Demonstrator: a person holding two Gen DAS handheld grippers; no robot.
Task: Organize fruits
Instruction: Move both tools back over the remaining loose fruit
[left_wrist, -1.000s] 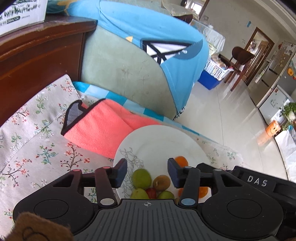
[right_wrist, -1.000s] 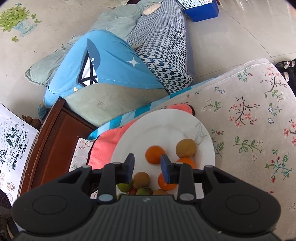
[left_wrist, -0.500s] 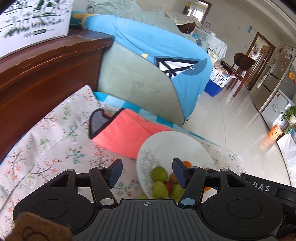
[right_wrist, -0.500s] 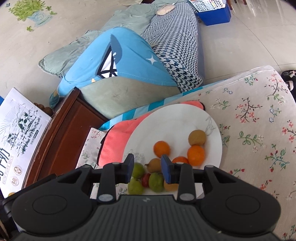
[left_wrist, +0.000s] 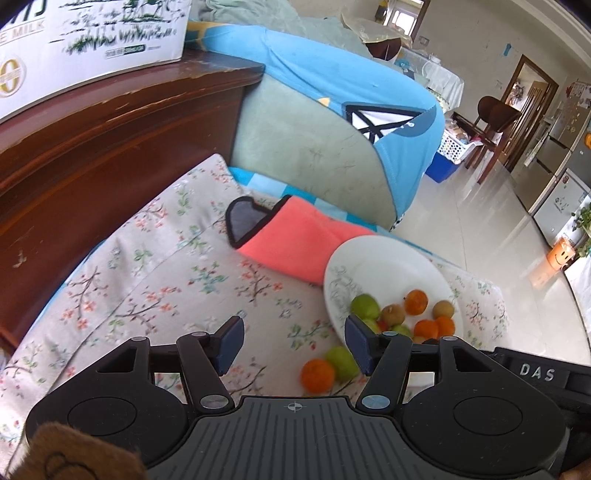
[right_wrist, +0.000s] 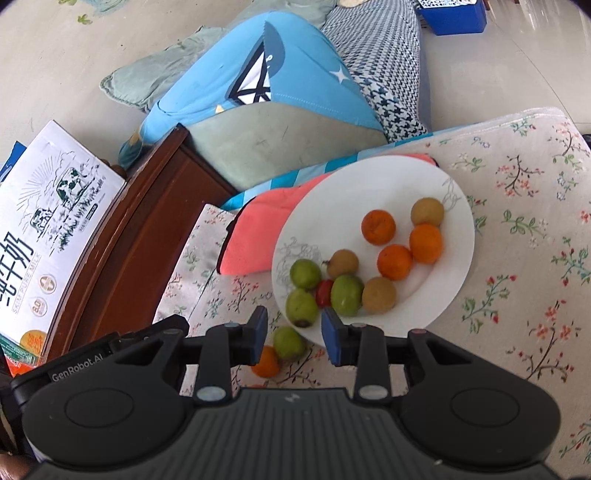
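While both jaws gape empty, an orange (left_wrist: 317, 374) and green fruit (left_wrist: 341, 363) lie beside the plate (left_wrist: 373, 258) rim.

You are looking across a bright room with a pale, glossy tiled floor (left_wrist: 480, 221) that catches daylight; beige walls (left_wrist: 480, 44) rise behind it; a brown-framed doorway (left_wrist: 532, 88) stands open at the far right, with dark wooden chairs (left_wrist: 495, 114) before it and a blue crate (left_wrist: 443, 168) beside them; a fridge (left_wrist: 565, 147) lines the right edge; close to you, a dark wooden cabinet (left_wrist: 110, 140) carries a milk carton box (left_wrist: 74, 40); a sofa draped in blue cloth (right_wrist: 295, 85) and green cover (left_wrist: 306, 158) sits beyond a floral-print cushion (left_wrist: 166, 266).
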